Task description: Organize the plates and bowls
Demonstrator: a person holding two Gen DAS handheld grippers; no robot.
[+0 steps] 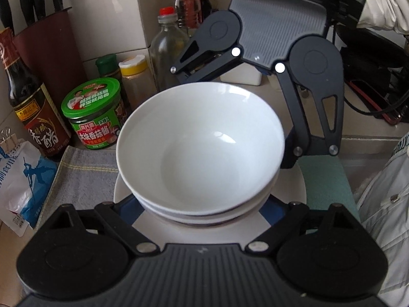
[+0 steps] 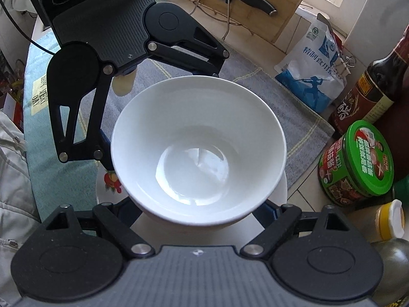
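Bowls (image 1: 202, 151) nested on plate (image 1: 299, 179) at grey mat's (image 1: 84, 179) edge, left gripper (image 1: 202, 220) and right gripper (image 2: 196, 217) spread wide around stack base, contact hidden; stacking step apparently done; next: likely joint lift, level.

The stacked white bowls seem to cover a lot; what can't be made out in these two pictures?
- Left wrist view: the stacked white bowls hide the left gripper fingertips, so grip is unclear.
- Right wrist view: the bowls hide the right gripper fingertips too.
- The white plate beneath shows only its rim.
- The fruit-patterned plate is mostly covered.
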